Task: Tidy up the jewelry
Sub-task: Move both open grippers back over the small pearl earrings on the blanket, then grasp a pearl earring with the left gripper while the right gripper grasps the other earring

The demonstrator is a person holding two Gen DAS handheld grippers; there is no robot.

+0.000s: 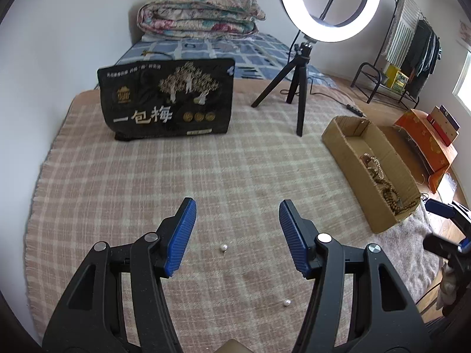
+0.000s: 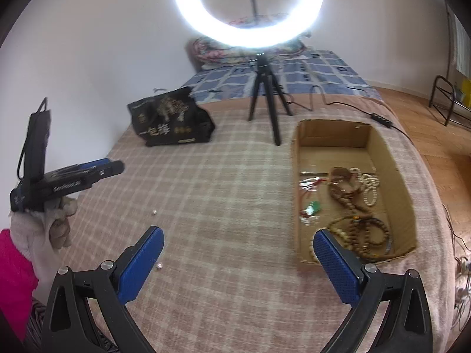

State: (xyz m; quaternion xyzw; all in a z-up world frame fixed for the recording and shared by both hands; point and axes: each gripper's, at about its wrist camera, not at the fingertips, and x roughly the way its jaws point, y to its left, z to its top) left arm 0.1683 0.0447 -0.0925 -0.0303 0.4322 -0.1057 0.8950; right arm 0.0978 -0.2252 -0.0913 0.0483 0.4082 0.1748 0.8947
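Blue ribbed pads face each other across an empty gap: in my left wrist view the left gripper (image 1: 238, 236) has its fingers (image 1: 180, 236) apart, nothing between them. A small white pearl (image 1: 224, 247) lies on the checked blanket (image 1: 147, 176) right in that gap, just ahead of and below the tips. A second pearl (image 1: 287, 303) sits nearer me, under the right-hand finger. Being round, neither has a long axis to line up with. The cardboard box (image 1: 347, 153) stands off to the right with strings of beads (image 1: 388, 188) in it, and my right gripper (image 1: 441, 209) pokes in at the right edge.

In my right wrist view the right gripper (image 2: 238, 254) is also spread wide and holds nothing. The box (image 2: 303, 147) lies ahead and right, its near corner just beyond my right finger (image 2: 335, 264), with necklaces (image 2: 347, 194) heaped inside. One loose pearl (image 2: 159, 266) rests beside my left finger; another (image 2: 154, 212) lies further left, under the gloved hand (image 2: 50, 223) carrying the left gripper (image 2: 97, 170).

I judge the left hand nearer the pearls, so its move is straight down and closing.
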